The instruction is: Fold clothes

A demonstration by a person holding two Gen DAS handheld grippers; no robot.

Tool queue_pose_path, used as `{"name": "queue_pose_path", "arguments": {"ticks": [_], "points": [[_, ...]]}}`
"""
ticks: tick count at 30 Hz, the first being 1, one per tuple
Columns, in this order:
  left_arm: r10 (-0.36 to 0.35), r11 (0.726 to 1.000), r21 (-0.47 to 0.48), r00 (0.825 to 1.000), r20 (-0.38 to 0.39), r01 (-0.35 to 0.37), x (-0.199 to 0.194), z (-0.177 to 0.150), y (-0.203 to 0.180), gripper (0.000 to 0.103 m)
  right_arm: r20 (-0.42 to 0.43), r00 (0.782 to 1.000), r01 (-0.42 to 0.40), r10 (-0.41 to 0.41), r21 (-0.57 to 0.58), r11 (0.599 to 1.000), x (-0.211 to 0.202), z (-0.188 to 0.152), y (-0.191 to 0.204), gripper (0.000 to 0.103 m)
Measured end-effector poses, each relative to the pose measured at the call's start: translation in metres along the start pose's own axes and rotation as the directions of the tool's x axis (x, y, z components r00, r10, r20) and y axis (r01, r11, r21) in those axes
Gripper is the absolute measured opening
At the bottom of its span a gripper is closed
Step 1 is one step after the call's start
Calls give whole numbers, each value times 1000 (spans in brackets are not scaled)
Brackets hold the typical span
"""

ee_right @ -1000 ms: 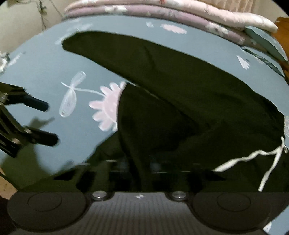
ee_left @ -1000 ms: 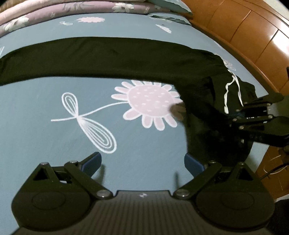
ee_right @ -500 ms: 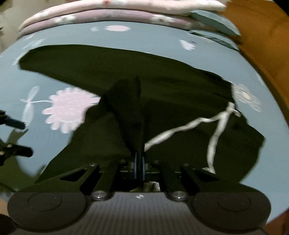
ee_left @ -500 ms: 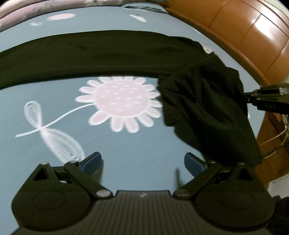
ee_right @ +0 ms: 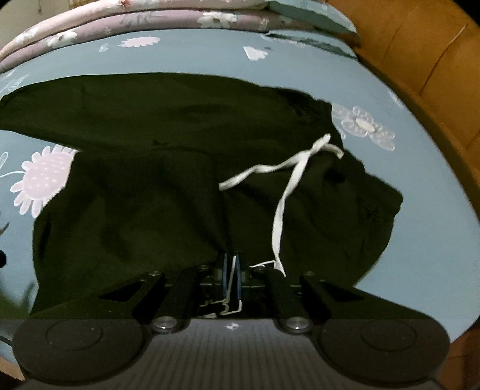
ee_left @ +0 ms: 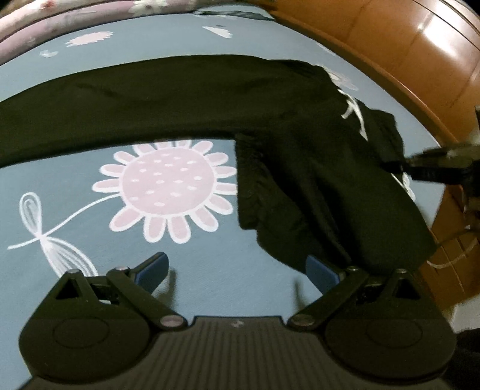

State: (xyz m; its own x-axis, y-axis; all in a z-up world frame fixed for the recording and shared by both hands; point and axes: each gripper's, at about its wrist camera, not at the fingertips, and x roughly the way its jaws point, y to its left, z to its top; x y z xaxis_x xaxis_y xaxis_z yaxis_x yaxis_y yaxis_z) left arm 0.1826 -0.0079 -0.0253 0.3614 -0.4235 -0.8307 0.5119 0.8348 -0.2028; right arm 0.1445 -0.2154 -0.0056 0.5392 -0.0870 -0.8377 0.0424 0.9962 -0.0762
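Black drawstring trousers point(ee_left: 192, 99) lie on a blue flowered bedsheet point(ee_left: 210, 279), one leg stretched out to the left. The other leg point(ee_left: 300, 192) is bunched up at the right. A white drawstring point(ee_right: 288, 180) trails over the waist. My right gripper point(ee_right: 230, 270) is shut on a pinch of the black cloth near the waist, and the cloth rises to it in a ridge. In the left wrist view that right gripper point(ee_left: 399, 165) reaches in from the right edge. My left gripper point(ee_left: 237, 270) hovers open over bare sheet, its right pad point(ee_left: 319, 270) just beside the bunched leg.
Folded pink and mauve quilts point(ee_right: 150, 18) are stacked along the far side of the bed. A wooden bed frame point(ee_left: 420, 51) curves along the right edge. The sheet bears a big pink flower print point(ee_left: 171, 186) left of the bunched leg.
The right gripper has drawn the pinched waist cloth rightward toward the bed's edge, spreading the bunched leg. The left gripper has drifted sideways over the sheet, still open.
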Motion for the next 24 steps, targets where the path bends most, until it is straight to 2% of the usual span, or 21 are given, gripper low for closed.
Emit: {"name": "queue_pose_path", "arguments": {"ticks": [1,5,6,7,8,9,12,15,18,20,21,24], "points": [[14,1000,-21,1000,6,-14,0,1,-1,97,-8,1000,-11,11,-2,1000,4,0,-5,8],[41,990,-135,999,22,-38,-1,6,0,96,20,994,-108,109,-43,993,1,6,-21,20],[36,987,-157,999,24,-32,0,8,-1,96,38,989,-143,145,-55,988,-4,9,-25,31],[31,983,-180,999,26,-25,1,10,-2,96,57,983,-169,173,-66,983,-8,13,-30,35],[26,980,-196,999,26,-21,2,12,-3,96,77,978,-187,193,-76,979,-13,16,-34,49],[14,977,-215,1000,25,-9,4,15,-3,96,95,972,-205,213,-86,975,-18,20,-39,59],[-40,956,-290,999,32,48,11,22,-1,95,141,958,-237,249,-93,967,-26,26,-49,62],[-101,917,-385,994,35,106,19,26,8,92,160,939,-296,303,-67,953,-26,26,-58,62],[-115,892,-436,993,29,116,23,27,13,92,152,924,-342,350,-78,936,-24,25,-57,62],[-172,862,-476,984,44,172,26,27,18,92,142,924,-342,354,-100,934,-23,27,-50,62],[-216,837,-504,975,52,212,30,25,22,92,139,925,-341,354,-109,934,-22,27,-47,62],[-324,736,-610,944,66,295,45,14,33,87,135,926,-339,352,-110,934,-18,30,-39,62]]}}
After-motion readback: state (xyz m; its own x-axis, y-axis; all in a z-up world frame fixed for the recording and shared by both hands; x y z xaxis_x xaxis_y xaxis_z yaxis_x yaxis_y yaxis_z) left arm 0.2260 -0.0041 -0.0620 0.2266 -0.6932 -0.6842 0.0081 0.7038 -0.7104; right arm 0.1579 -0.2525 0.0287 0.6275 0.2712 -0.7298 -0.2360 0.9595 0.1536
